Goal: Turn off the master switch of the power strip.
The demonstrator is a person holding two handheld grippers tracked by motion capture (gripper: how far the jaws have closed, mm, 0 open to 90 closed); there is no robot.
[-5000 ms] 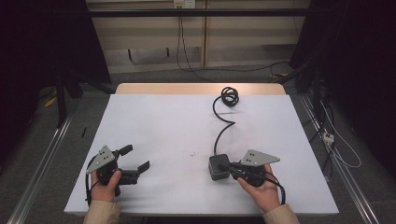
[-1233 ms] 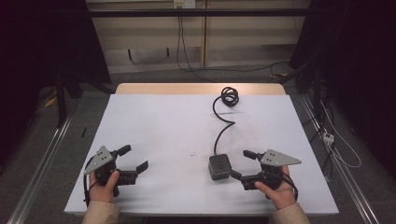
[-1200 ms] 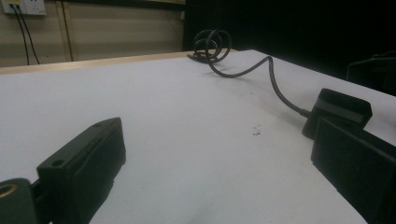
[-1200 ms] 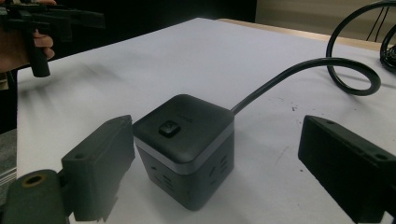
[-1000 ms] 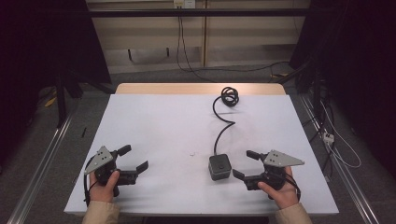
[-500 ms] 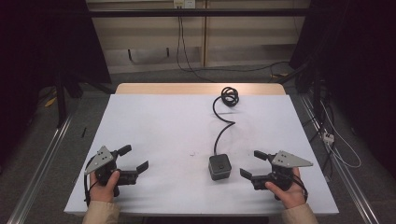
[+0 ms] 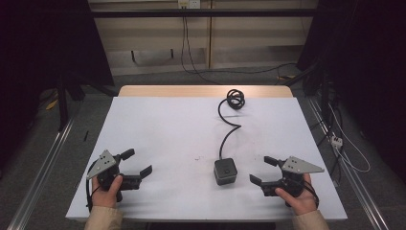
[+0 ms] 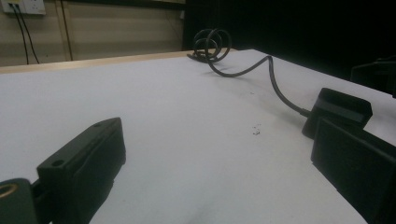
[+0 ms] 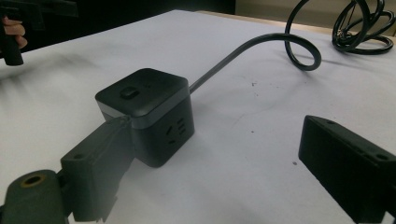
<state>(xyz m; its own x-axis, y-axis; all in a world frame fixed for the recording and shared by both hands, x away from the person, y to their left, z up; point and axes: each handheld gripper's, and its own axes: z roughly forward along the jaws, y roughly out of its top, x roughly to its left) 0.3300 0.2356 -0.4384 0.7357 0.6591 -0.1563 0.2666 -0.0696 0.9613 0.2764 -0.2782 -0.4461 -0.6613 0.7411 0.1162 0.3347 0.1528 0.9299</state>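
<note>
A black cube power socket (image 7: 225, 171) sits on the white table (image 7: 163, 129) near the front, its black cable (image 7: 222, 132) running back to a coil (image 7: 235, 98). My right gripper (image 7: 260, 169) is open, a short gap to the right of the cube, jaws pointing at it with nothing between them. In the right gripper view the cube (image 9: 149, 107) lies just beyond the left jaw of that gripper (image 9: 224, 158). My left gripper (image 7: 138, 161) is open at the front left, empty. In the left gripper view the cube (image 8: 338, 109) shows past the right jaw of this gripper (image 8: 219, 168).
The table's wooden back edge (image 7: 206, 90) lies behind the cable coil (image 8: 212, 44). Cables trail on the floor (image 7: 344, 148) to the right. A metal rail (image 7: 43, 172) runs along the left side. The other hand (image 9: 14, 32) shows far off in the right gripper view.
My right gripper, close against the cube five seconds ago, has drawn back to the right and stands apart from it. The cube and the left gripper have stayed put.
</note>
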